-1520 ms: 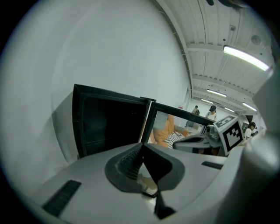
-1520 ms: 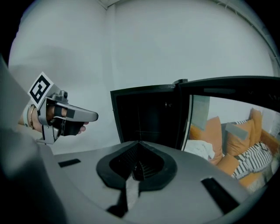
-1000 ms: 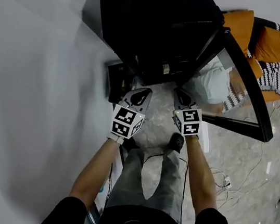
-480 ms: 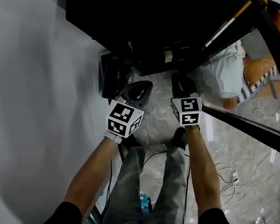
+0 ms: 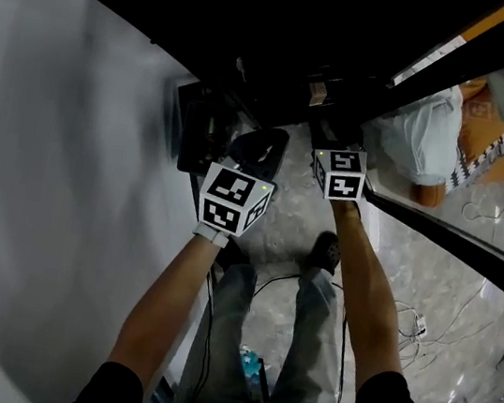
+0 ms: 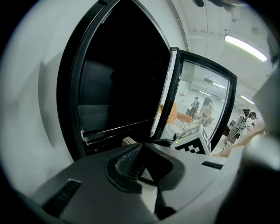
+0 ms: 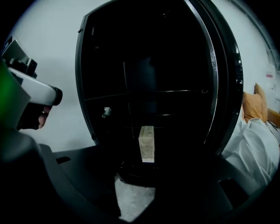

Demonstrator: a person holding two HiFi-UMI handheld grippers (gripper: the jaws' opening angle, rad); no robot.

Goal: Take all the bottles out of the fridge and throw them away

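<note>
While the open black fridge point(image 5: 259, 36) stands ahead, the left gripper point(image 6: 141, 148) is closed, empty; the right gripper point(image 7: 138, 173) has just been opening its jaws, nothing between them

The tall black fridge point(image 5: 261, 26) runs off the head view's top edge; its unlit inside is too dark to read in either gripper view; a small pale scrap point(image 7: 106, 112) near its left wall cannot be identified.
</note>
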